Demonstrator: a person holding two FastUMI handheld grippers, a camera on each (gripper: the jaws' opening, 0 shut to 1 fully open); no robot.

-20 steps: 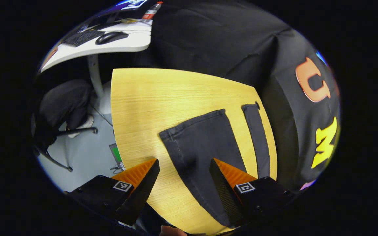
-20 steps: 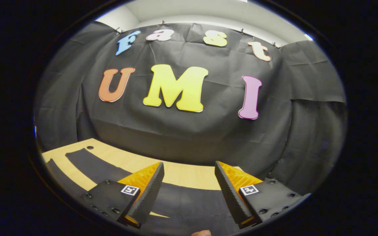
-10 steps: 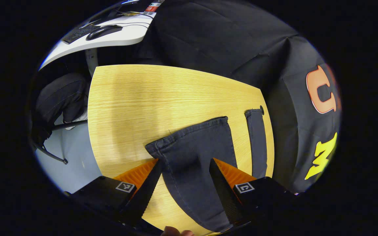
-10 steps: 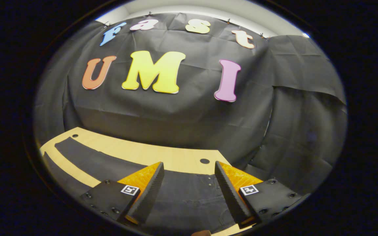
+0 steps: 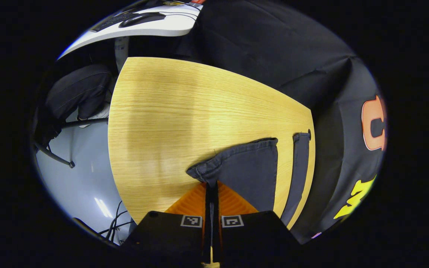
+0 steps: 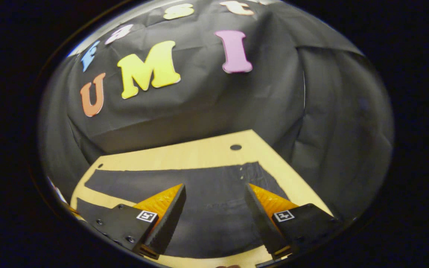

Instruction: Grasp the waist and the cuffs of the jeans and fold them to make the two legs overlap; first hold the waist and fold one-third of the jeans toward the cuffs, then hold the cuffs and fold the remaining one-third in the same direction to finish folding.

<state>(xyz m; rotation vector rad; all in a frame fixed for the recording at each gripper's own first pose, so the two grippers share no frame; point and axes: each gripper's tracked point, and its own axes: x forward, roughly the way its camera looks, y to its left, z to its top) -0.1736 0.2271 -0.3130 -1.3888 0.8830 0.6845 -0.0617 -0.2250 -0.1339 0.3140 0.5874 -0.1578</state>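
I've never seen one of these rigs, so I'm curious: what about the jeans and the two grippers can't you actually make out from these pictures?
- Left gripper view: the left gripper is shut on the cuff; its fingers cover the pinched cloth.
- Left gripper view: the far leg runs off the bottom of the image.
- Right gripper view: the right gripper is open above the waist; whether it touches cannot be told.
- Right gripper view: the waist's near edge lies behind the fingers.

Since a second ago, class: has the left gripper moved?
Yes. The left gripper advanced toward the near cuff on the table and closed its fingers on the hem.
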